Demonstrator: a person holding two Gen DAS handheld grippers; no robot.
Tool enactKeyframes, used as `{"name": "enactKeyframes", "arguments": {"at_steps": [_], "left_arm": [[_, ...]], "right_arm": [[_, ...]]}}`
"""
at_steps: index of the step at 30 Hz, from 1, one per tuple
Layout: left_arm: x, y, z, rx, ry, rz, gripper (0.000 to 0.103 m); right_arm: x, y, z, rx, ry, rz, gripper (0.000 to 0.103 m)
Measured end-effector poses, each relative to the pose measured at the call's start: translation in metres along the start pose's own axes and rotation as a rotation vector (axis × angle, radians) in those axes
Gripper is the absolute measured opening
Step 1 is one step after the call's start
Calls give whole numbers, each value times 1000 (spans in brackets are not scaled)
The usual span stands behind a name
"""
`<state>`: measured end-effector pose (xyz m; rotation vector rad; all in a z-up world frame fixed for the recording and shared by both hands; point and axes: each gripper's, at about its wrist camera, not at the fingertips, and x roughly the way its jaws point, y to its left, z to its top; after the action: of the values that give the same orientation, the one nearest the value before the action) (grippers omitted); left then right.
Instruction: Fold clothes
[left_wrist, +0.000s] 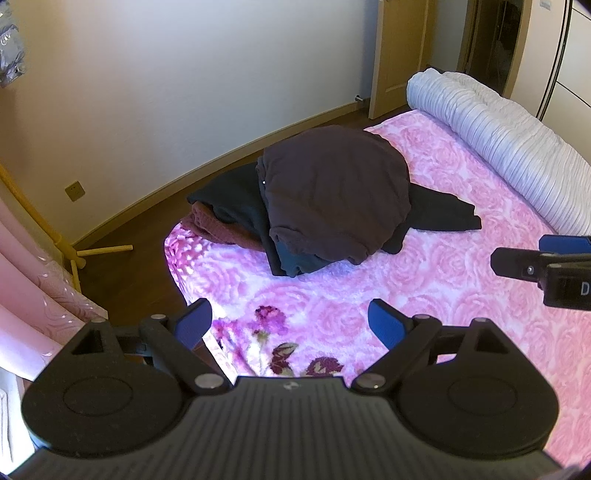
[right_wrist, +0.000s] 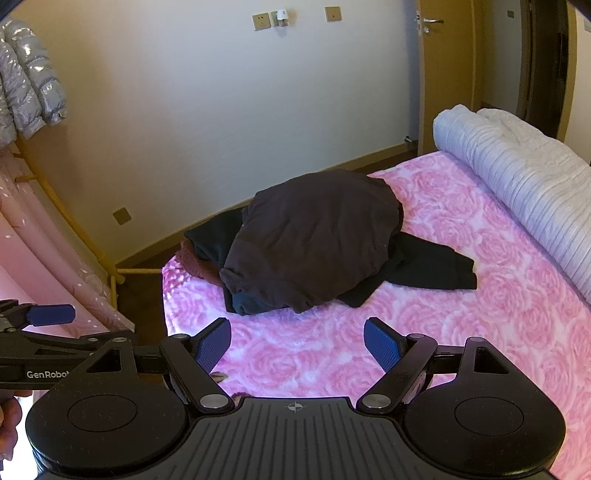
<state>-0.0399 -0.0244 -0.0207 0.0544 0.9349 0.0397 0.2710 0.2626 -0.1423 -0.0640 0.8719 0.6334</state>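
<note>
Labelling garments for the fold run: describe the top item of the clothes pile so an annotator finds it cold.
Start at the pink rose-patterned bed cover; a heap of dark clothes sits near its far edge by the wall. The target is the dark brownish-purple garment draped as a dome over the heap. It lies above the black garment spreading out to the right and the maroon knit poking out on the left.

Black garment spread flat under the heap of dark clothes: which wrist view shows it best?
The right wrist view: the black garment lies nearer the picture's middle, its far edge and corner plain on the pink rose-patterned bed cover. The left wrist view shows the same garment smaller, beside the dark purple-brown top.
</note>
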Motion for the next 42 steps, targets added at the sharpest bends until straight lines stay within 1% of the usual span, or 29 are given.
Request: {"name": "enactKeyframes", "arguments": {"at_steps": [11, 14, 19, 22, 26, 28, 29, 30, 32, 33, 34, 35, 36, 38, 39, 40, 42], "left_arm": [[9, -6, 2, 19, 18, 2, 90], [15, -3, 3, 33, 19, -16, 90], [44, -1, 10, 168, 20, -34, 90], [76, -2, 16, 307, -8, -36, 89], [137, -4, 25, 488, -45, -61, 88], [170, -7, 28, 589, -65, -75, 87], [187, -9, 28, 648, -76, -80, 80], [205, -12, 26, 729, -92, -83, 74], [238, -14, 20, 895, -117, -89, 74], [253, -14, 17, 975, -127, -93, 72], [266, -13, 16, 1040, -139, -100, 68], [275, -9, 15, 1088, -149, -124, 59], [284, -5, 14, 1131, -161, -149, 51], [293, 2, 19, 1178, -197, -209, 48], [297, 6, 21, 1201, -213, -240, 42], [299, 9, 23, 1219, -217, -272, 39], [302, 16, 36, 1188, -201, -341, 26]], "right_arm": [[6, -13, -2, 16, 16, 4, 82], [10, -19, -2, 27, 21, -2, 82], [29, -37, 5, 57, 22, -30, 82], [52, -48, 14, 58, 30, -63, 82], [101, -57, 29, 43, 84, -89, 82], [127, -56, 35, -4, 113, -89, 82], [142, -53, 38, -45, 126, -87, 82], [158, -48, 40, -116, 138, -84, 82], [186, -38, 37, -252, 161, -67, 82], [200, -30, 33, -327, 177, -49, 82], [215, -23, 29, -403, 194, -31, 82], [228, -16, 23, -474, 207, -14, 82], [241, -8, 17, -537, 214, 1, 82], [266, 6, 3, -657, 226, 33, 82], [278, 12, -3, -695, 227, 44, 82], [288, 17, -6, -715, 225, 47, 82], [305, 25, -8, -731, 210, 51, 82]]}}
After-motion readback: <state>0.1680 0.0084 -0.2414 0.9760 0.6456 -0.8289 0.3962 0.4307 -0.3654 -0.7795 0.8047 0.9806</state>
